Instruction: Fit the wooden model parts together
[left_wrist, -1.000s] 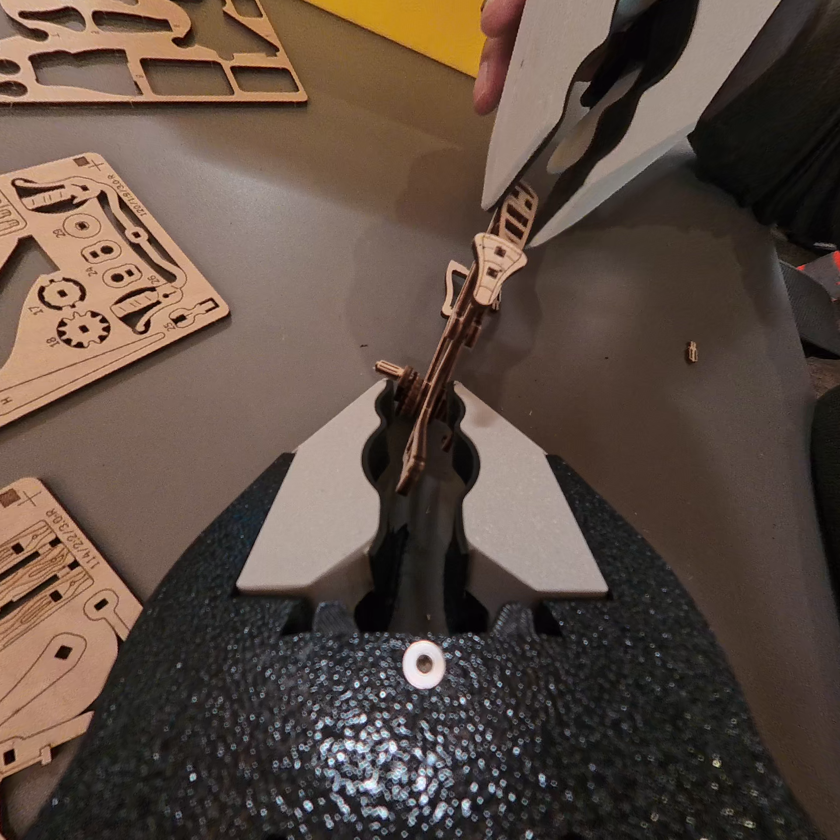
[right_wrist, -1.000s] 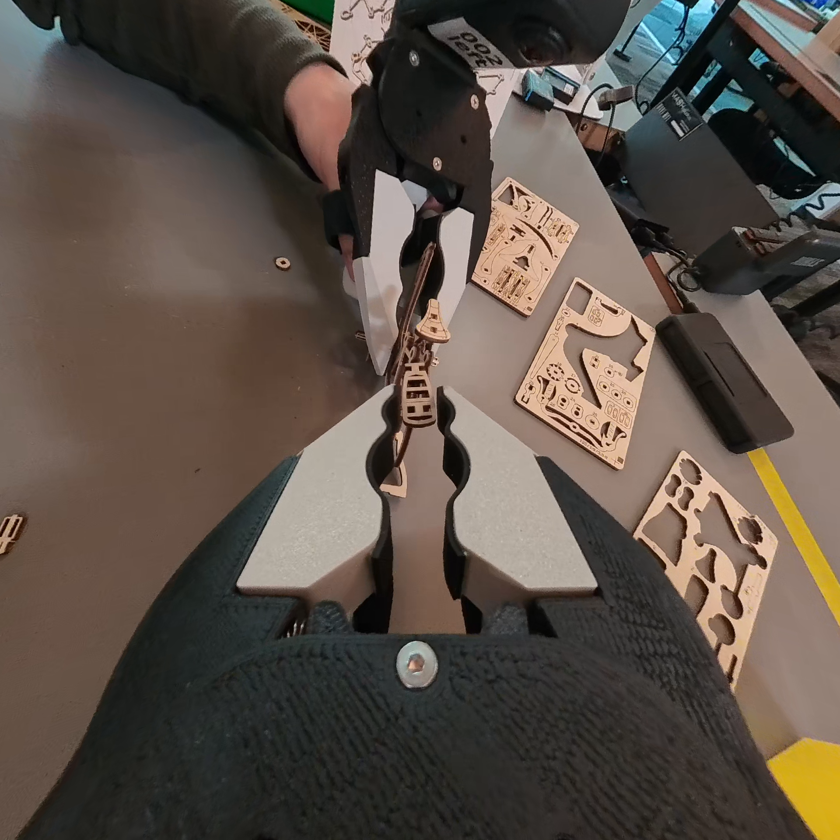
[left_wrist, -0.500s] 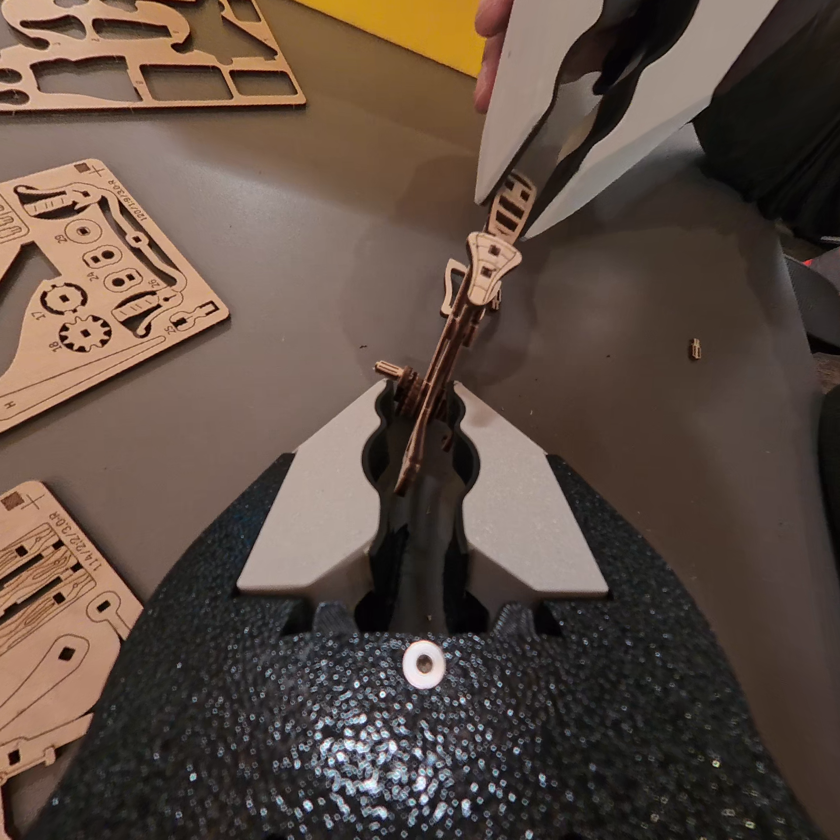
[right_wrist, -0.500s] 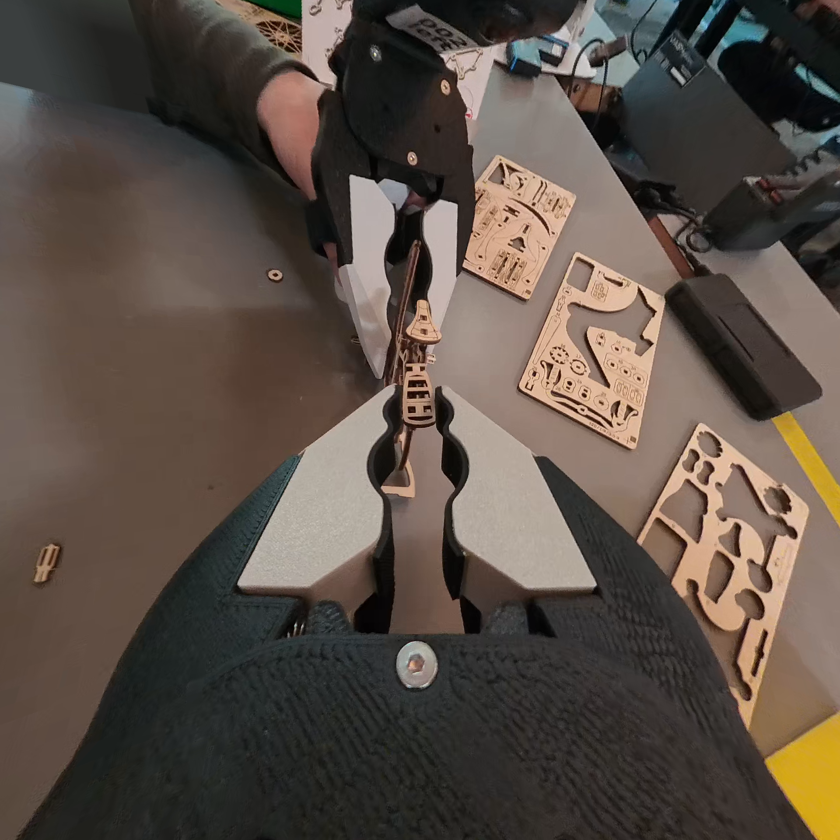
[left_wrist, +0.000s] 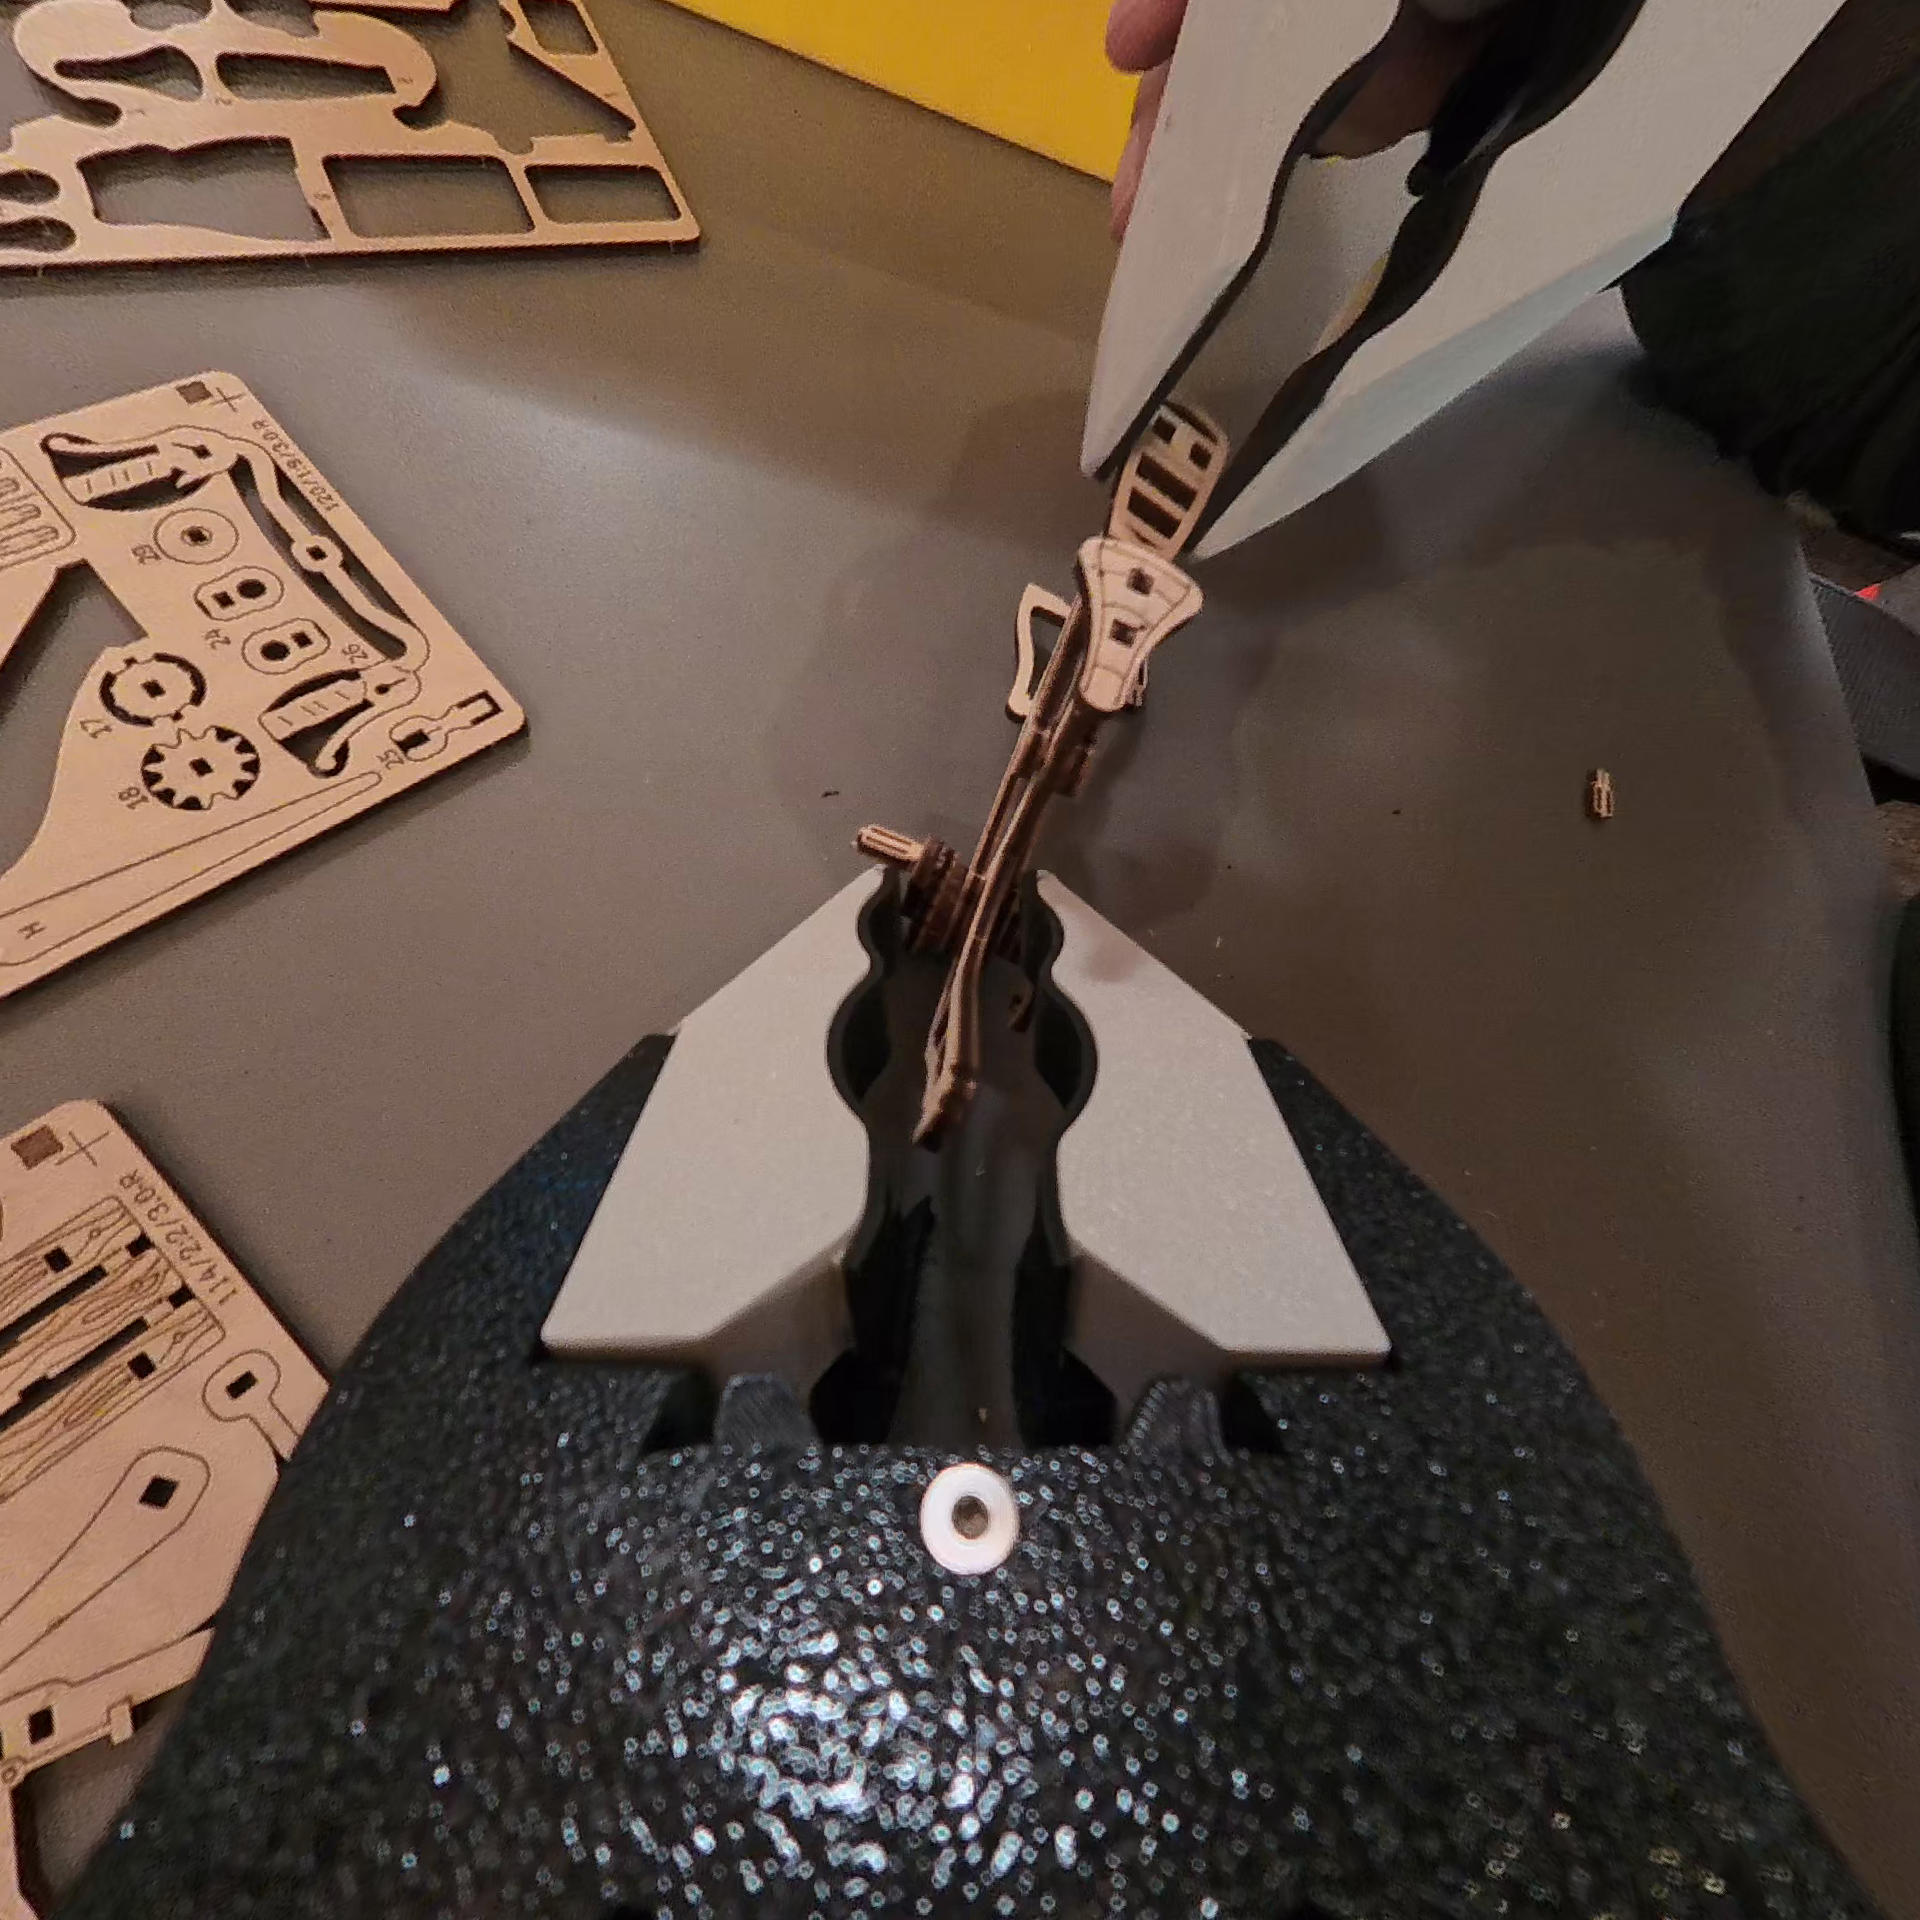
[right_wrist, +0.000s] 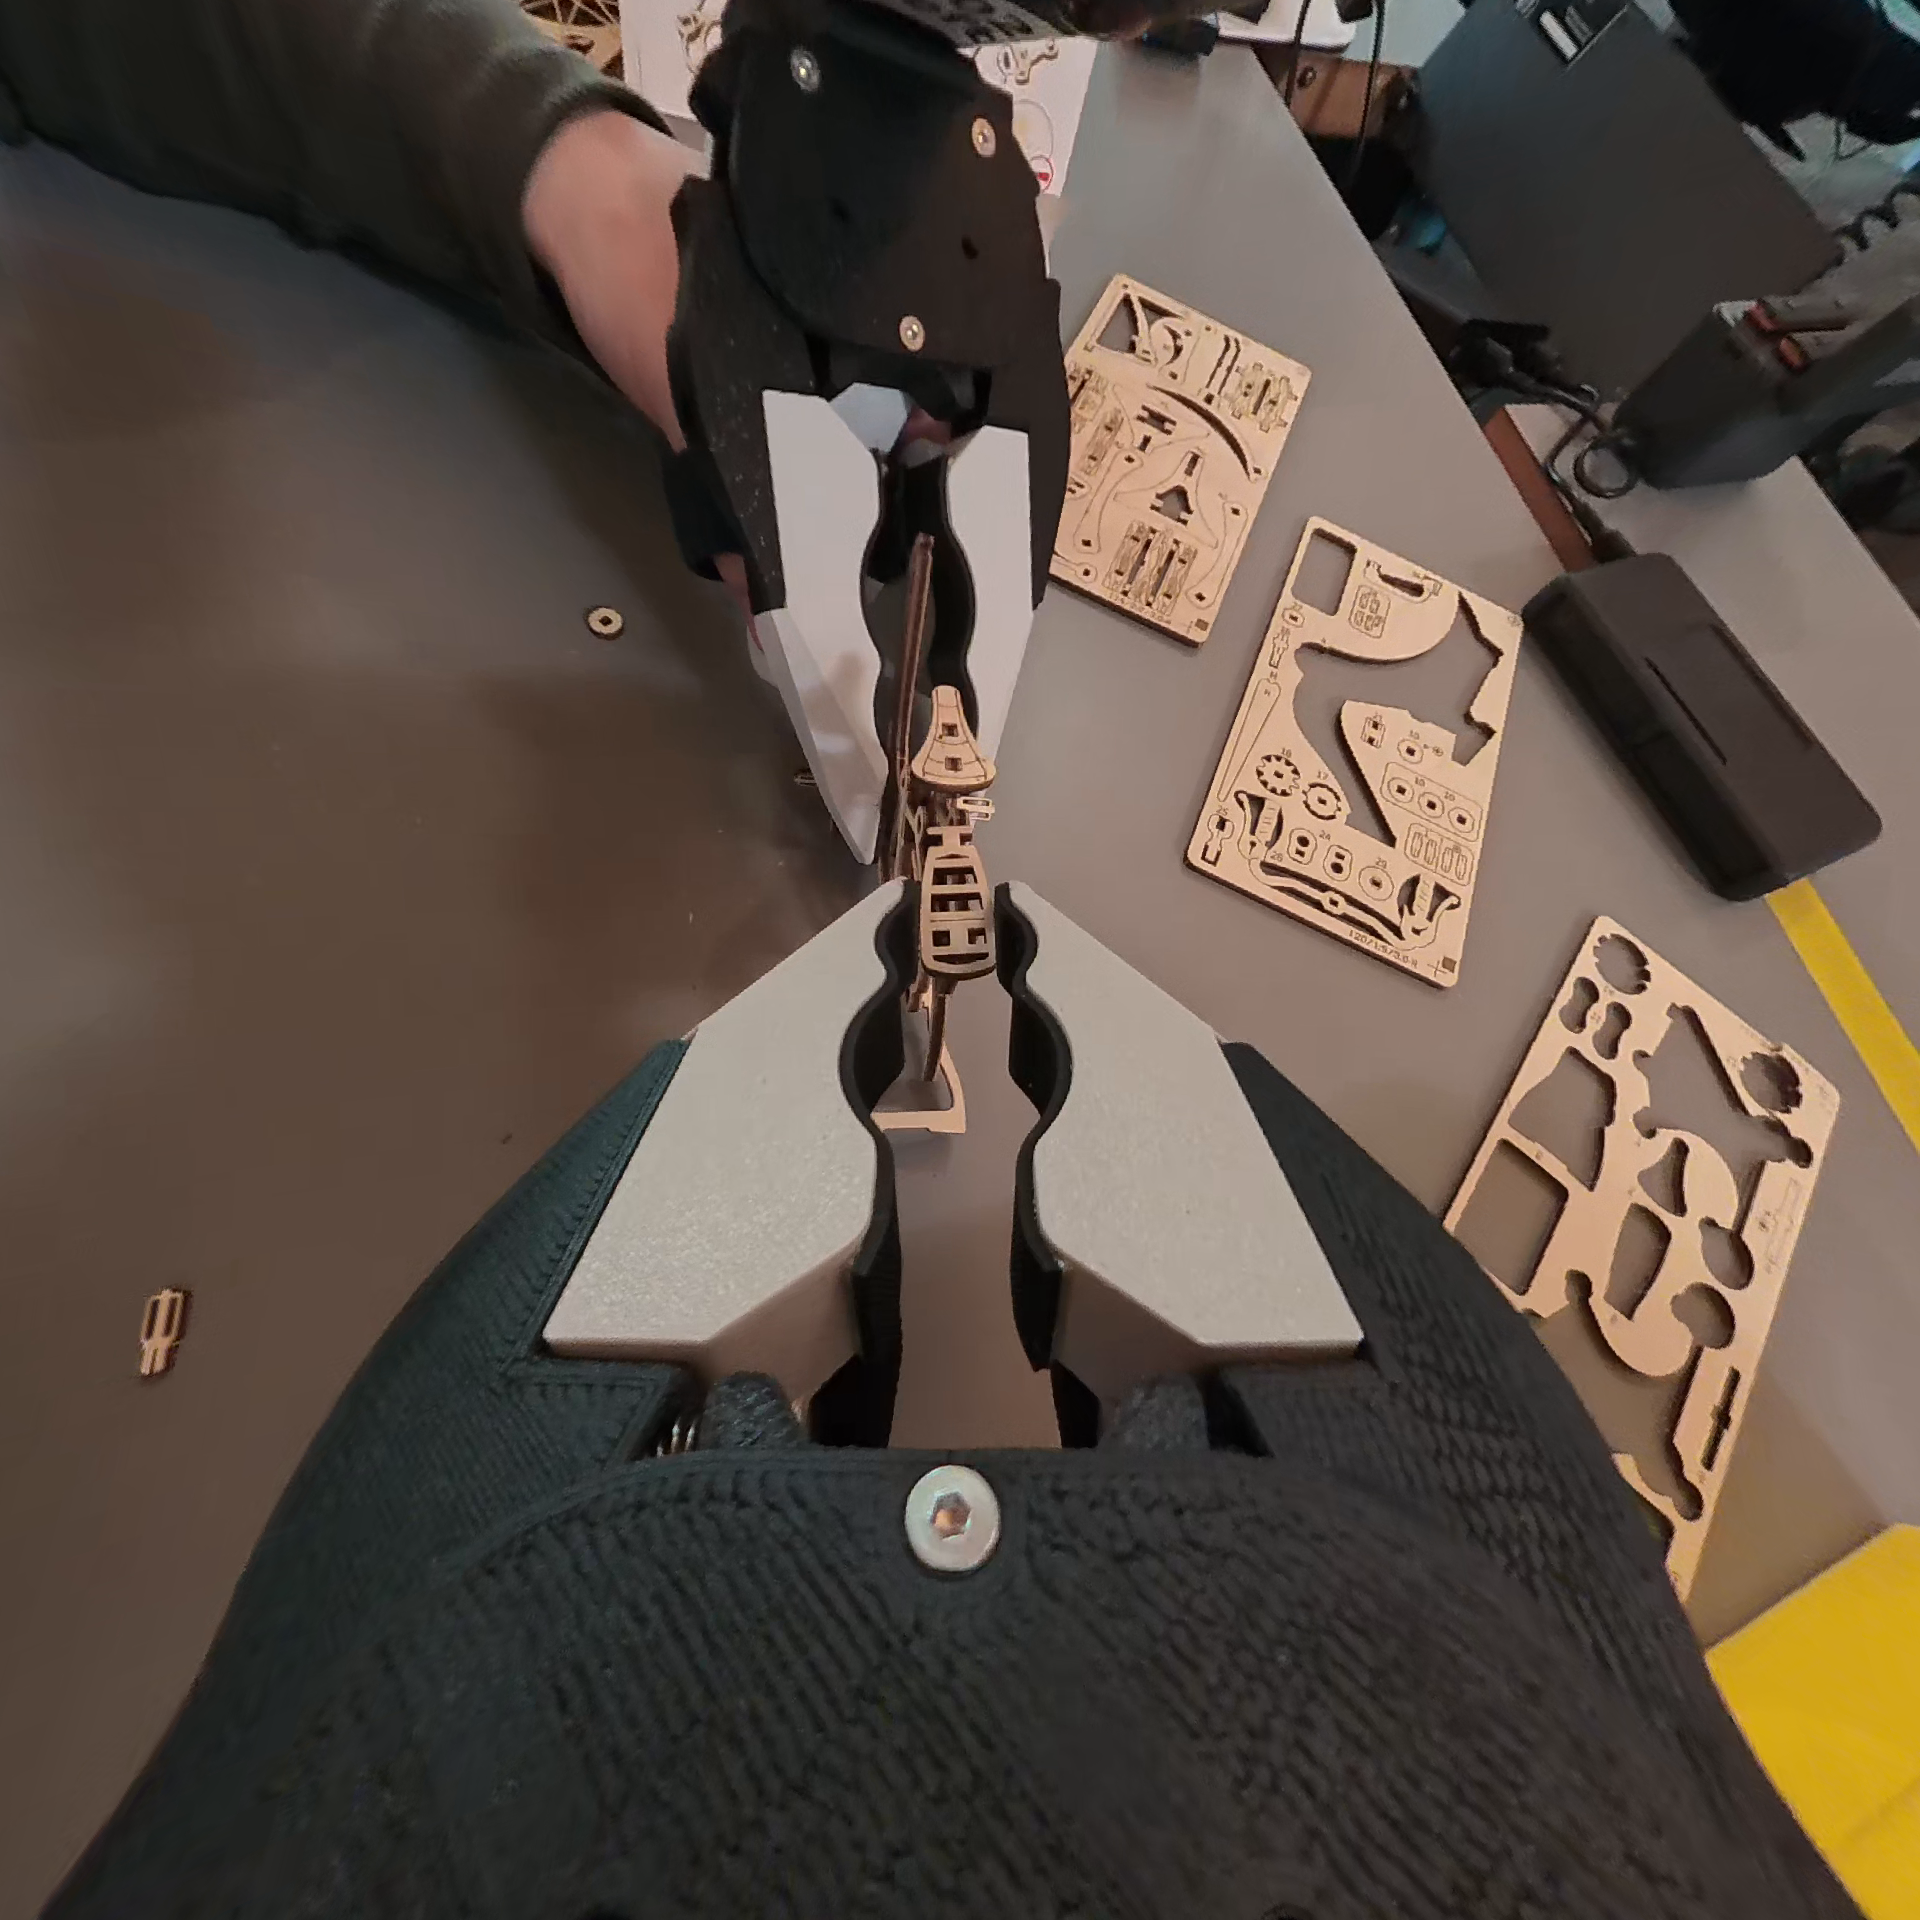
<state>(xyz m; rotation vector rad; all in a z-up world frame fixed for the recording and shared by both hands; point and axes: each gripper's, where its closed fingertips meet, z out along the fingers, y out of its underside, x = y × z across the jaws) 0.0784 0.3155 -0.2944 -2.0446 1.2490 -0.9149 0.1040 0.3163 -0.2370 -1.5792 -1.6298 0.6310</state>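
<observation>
Left gripper (left_wrist: 961, 914): clamping the lower end of the wooden model (left_wrist: 1049, 769), holding it tilted above the table (left_wrist: 675, 499).
Right gripper (right_wrist: 948, 935): pinching the slotted ladder-like piece (right_wrist: 951, 925) at the model's upper end.
Progress: appearing partly assembled, with saddle and gear axle already fitted.
Remaining: parts still sitting in the sheets (right_wrist: 1361, 748) along the table's right edge.

Four wooden sheets (right_wrist: 1361, 769) — two grippers (right_wrist: 945, 914), one model (right_wrist: 940, 831)
</observation>
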